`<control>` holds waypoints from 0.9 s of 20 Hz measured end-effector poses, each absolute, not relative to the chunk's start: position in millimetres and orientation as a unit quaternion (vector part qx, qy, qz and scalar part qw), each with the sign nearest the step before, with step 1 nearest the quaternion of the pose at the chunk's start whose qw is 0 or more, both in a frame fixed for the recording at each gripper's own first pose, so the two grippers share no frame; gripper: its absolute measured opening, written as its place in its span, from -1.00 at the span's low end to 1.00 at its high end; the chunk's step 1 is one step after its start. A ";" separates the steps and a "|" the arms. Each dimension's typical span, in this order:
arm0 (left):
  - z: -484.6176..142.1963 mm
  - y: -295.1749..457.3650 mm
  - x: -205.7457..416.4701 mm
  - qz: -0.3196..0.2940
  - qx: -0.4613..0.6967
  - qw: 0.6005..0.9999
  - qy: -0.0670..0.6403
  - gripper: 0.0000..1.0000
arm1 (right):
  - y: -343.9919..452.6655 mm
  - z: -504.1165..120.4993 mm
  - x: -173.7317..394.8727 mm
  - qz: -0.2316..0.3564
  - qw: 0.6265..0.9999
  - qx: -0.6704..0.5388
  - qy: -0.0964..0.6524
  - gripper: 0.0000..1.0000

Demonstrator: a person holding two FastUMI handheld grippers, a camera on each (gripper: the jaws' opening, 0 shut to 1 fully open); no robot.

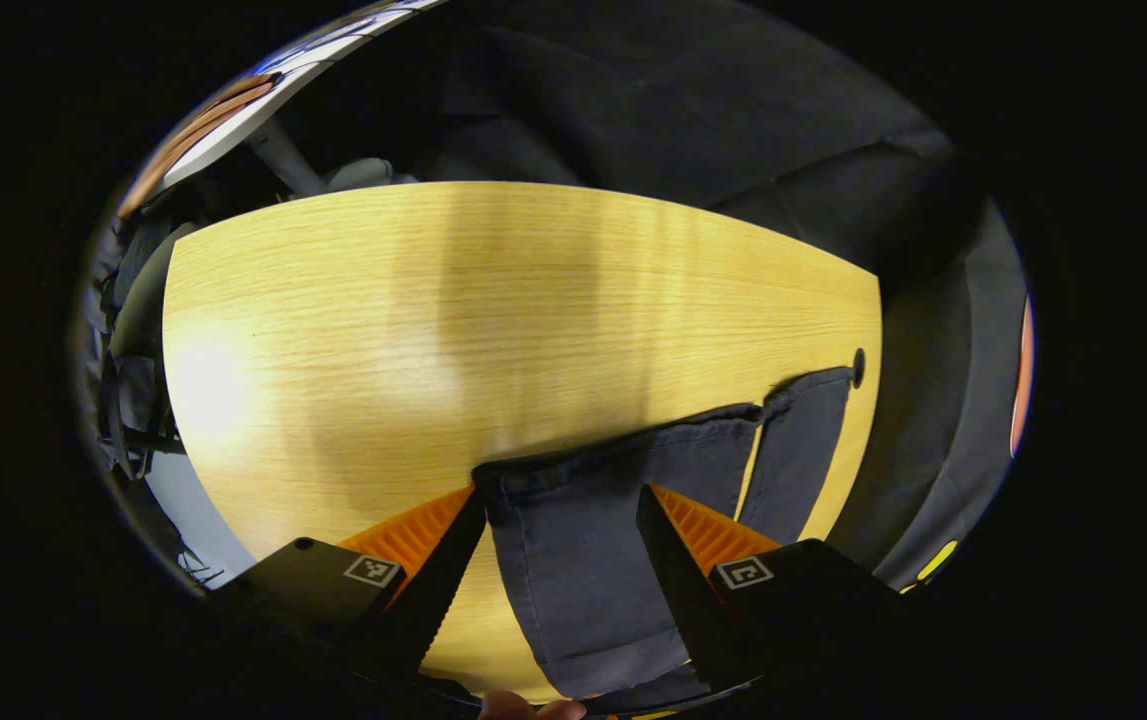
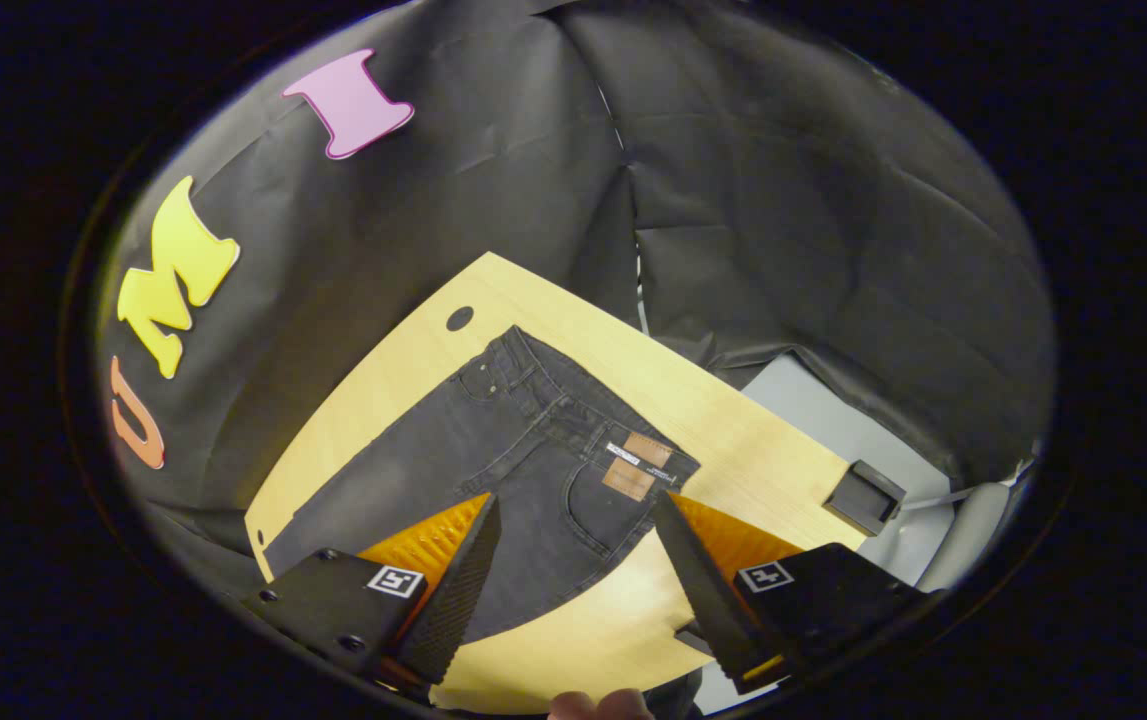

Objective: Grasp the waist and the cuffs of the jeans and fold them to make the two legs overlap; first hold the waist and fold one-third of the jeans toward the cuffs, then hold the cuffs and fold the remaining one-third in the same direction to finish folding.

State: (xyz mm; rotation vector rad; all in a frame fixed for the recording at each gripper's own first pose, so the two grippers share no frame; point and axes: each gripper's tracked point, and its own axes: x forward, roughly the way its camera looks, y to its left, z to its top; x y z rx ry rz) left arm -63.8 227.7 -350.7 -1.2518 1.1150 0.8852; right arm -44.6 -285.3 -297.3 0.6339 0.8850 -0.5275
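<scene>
Dark jeans lie flat on a light wooden table. In the left gripper view the two leg cuffs (image 1: 583, 520) lie near the table's near right part, one cuff between my left gripper's (image 1: 561, 510) spread fingers, the other cuff (image 1: 801, 430) farther right. The left gripper is open and hovers above the cloth. In the right gripper view the waist (image 2: 573, 420) with its brown patch points toward the table's far edge. My right gripper (image 2: 578, 520) is open above the seat of the jeans (image 2: 533, 500), not touching them.
The wooden table (image 1: 383, 330) has a cable hole (image 2: 459, 318) near the waist corner. A small black box (image 2: 865, 496) sits at the table's far right corner. Black cloth walls surround the table. A fingertip (image 2: 601, 705) shows at the bottom edge.
</scene>
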 end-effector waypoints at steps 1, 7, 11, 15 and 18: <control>-349.9 229.1 -63.5 0.389 -0.542 0.571 0.479 0.94 | -286.8 -300.8 -47.0 -0.252 0.821 0.299 0.417 0.96; -356.1 228.9 -66.7 0.430 -0.520 0.506 0.537 0.92 | -301.4 -333.1 -73.0 -0.288 0.786 0.334 0.434 0.96; -361.7 228.1 -64.3 0.443 -0.482 0.499 0.568 0.70 | -307.6 -352.3 -74.5 -0.292 0.778 0.336 0.444 0.96; -362.0 228.3 -60.3 0.441 -0.490 0.501 0.561 0.31 | -300.9 -374.9 -62.9 -0.311 0.710 0.468 0.425 0.87; -362.2 230.5 -64.7 0.445 -0.497 0.502 0.550 0.04 | -323.0 -393.1 -57.5 -0.335 0.685 0.507 0.401 0.96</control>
